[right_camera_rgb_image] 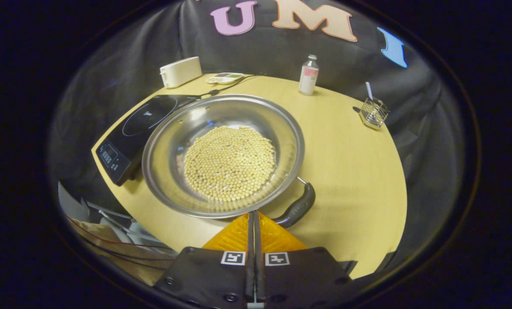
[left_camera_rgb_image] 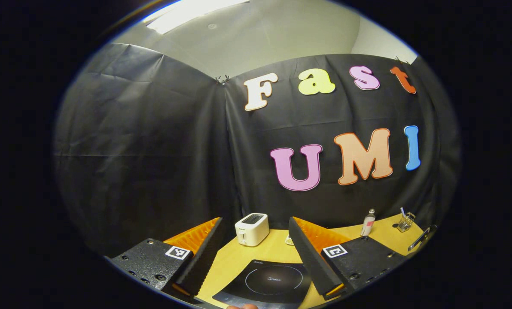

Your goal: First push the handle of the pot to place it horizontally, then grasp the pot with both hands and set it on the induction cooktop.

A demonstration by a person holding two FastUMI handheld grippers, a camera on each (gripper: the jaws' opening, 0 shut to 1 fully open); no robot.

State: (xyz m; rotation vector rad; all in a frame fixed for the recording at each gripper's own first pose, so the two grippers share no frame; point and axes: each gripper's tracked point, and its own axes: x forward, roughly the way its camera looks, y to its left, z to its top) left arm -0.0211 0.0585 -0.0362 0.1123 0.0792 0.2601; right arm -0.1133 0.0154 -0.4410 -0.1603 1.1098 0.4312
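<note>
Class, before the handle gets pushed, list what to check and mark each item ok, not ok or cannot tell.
1. Right tool shut for pushing: ok.
2. Right tool near the pot handle: ok, just left of it; contact cannot tell.
3. Left tool open for the later grasp: ok.
4. Induction cooktop free of items on its surface: ok.
5. Pot upright on the table, beans inside: ok.
6. Handle horizontal: not ok.

Pot (right_camera_rgb_image: 224, 156) crowds cooktop (right_camera_rgb_image: 138, 128); right tabletop (right_camera_rgb_image: 350, 163) seemingly open.
</note>
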